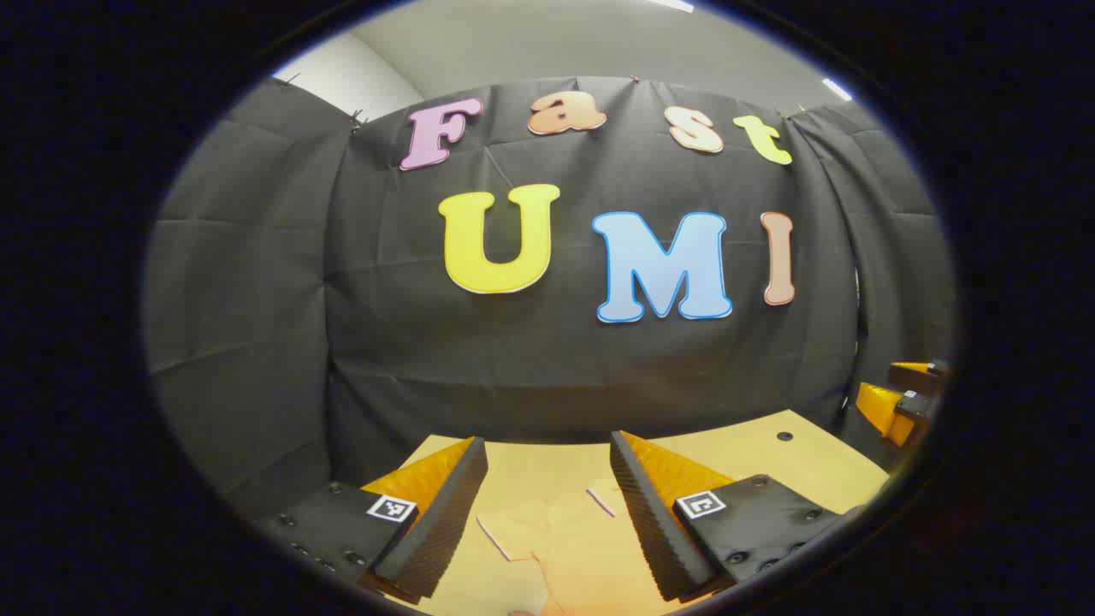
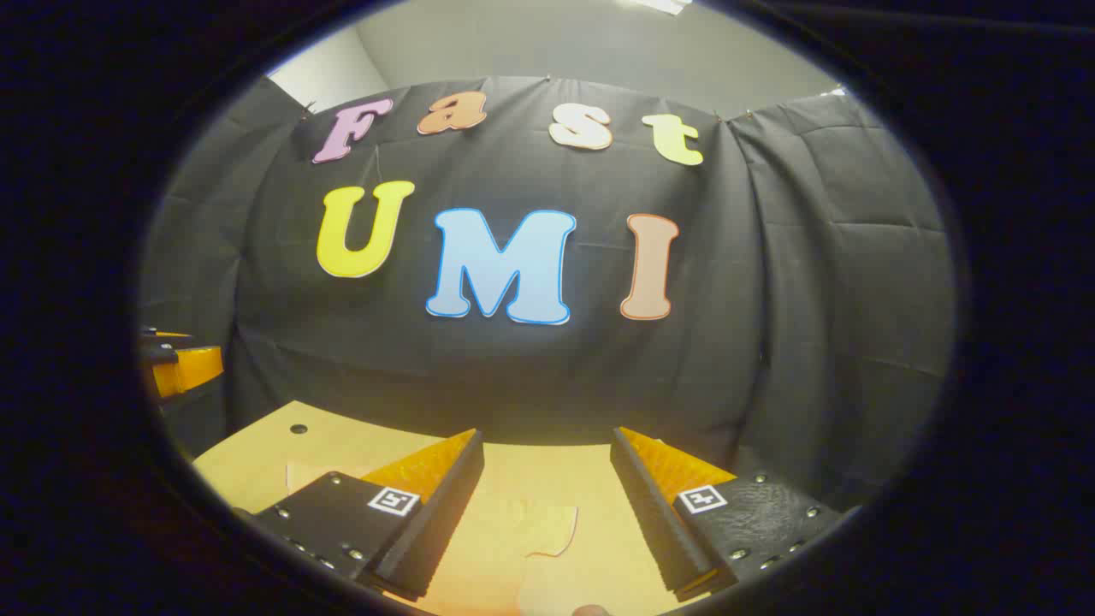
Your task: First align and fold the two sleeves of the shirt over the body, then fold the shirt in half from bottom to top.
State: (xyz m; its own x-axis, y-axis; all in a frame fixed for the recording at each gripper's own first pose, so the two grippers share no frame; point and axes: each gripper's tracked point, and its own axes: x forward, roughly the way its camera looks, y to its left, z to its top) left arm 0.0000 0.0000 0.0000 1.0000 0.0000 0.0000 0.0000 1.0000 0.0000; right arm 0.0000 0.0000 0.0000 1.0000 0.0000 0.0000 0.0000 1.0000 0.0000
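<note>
A pale yellow shirt [image 1: 556, 547] lies flat on the tan table [image 1: 770, 466], close to it in colour. In the left gripper view its folds and light edges show below and between the fingers of my left gripper [image 1: 547, 441], which hangs open above it holding nothing. In the right gripper view a rounded piece of the shirt [image 2: 552, 530] lies between the fingers of my right gripper [image 2: 546, 434], also open and holding nothing. How high each gripper is above the cloth I cannot tell.
The booth's black cloth wall [image 1: 547, 368] stands right behind the table's far edge. A small dark hole [image 1: 784, 435] marks the tabletop. The right gripper [image 1: 902, 398] shows at the right edge of the left gripper view, the left gripper [image 2: 175, 359] at the left edge of the right gripper view.
</note>
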